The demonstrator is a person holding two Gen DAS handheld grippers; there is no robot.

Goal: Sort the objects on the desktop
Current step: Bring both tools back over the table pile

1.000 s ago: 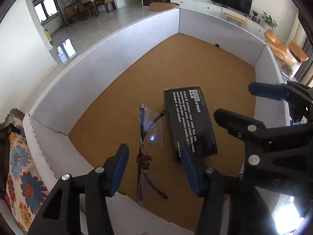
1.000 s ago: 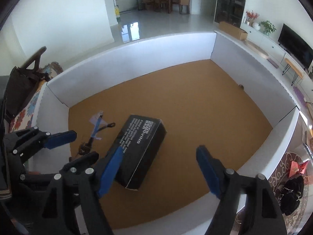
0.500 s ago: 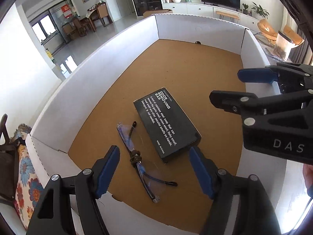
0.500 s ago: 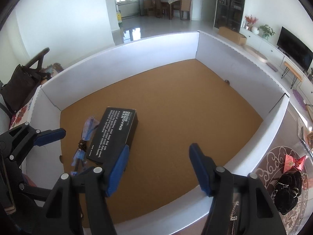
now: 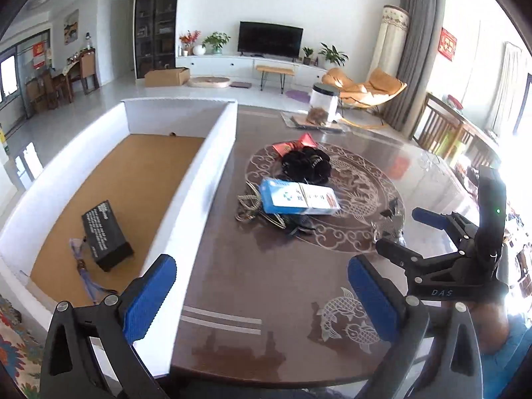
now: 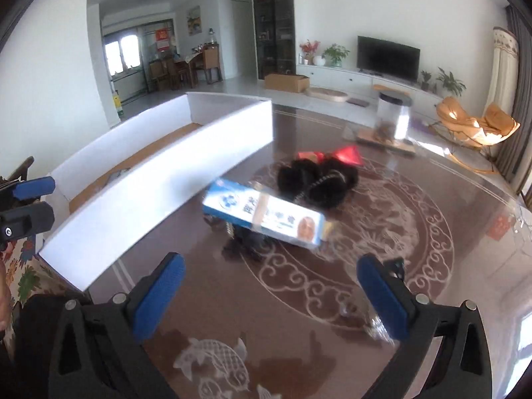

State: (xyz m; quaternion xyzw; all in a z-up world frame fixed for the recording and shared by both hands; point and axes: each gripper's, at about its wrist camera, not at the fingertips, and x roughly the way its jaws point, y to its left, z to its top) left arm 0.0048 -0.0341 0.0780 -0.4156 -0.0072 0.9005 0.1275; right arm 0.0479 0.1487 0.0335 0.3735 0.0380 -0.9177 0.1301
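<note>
One white-walled tray (image 5: 212, 153) with a brown floor is seen at the left of a dark patterned table (image 5: 266, 286); it serves as the landmark.

Inside the tray, near its front corner: one black box (image 5: 105, 235) with white print, lying flat. One pair of clear glasses (image 5: 87, 274) is laid just beside the box, on its left and front, seemingly touching it.

Right of the tray, out on the table: one blue-and-white carton (image 5: 298, 197), propped on a tangle of dark straps and metal bits (image 5: 256, 207) that cannot be counted. Behind the carton, one black bundle (image 5: 306, 163). Behind that, one red packet (image 5: 292, 144). Farther from the tray, toward the table's right edge, two or so small dark pieces (image 5: 390, 209) are noted, too blurred to identify.

Left gripper (image 5: 262, 294): held over the tray's right wall and the bare table; jaws have just been opening and are spread wide, nothing between them.

Right gripper (image 6: 271, 297): held over the table right of the tray, short of the carton; jaws have just been opening, spread wide, nothing between the pads.
</note>
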